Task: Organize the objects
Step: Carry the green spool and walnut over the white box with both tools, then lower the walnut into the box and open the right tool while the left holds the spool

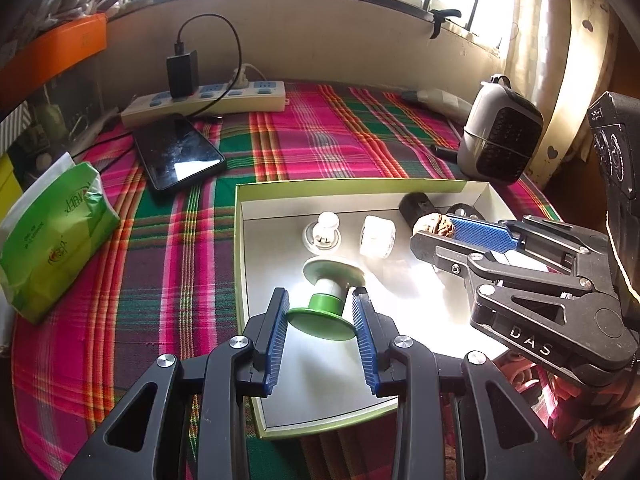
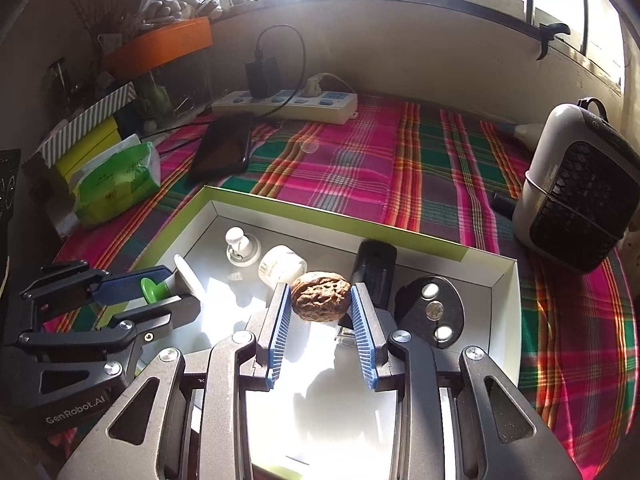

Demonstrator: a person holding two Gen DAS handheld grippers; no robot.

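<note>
Your left tool (image 1: 320, 312) is gripping a green spool (image 1: 326, 308) between its blue pads, with the spool's far disc sitting low over the floor of the shallow box (image 1: 352, 191). Your right tool (image 2: 320, 304) is pinching a brown walnut (image 2: 319, 297) at its tips, also inside the box; in the left wrist view the same tool (image 1: 436, 236) is reaching in from the right.

Just beyond the spool, a white knob (image 1: 322, 230) and a white roll (image 1: 377, 236) are standing side by side. Behind the walnut a black block (image 2: 374, 270) is lying against the back wall, and a black oval piece (image 2: 434, 312) with three round spots is crowding the right tool's outer finger.

The box is resting on a plaid cloth (image 1: 320, 128) covering the table. Farther out are a green tissue pack (image 1: 52, 240), a dark phone (image 1: 178, 152), a power strip (image 1: 208, 100) and a small grey heater (image 1: 500, 128).
</note>
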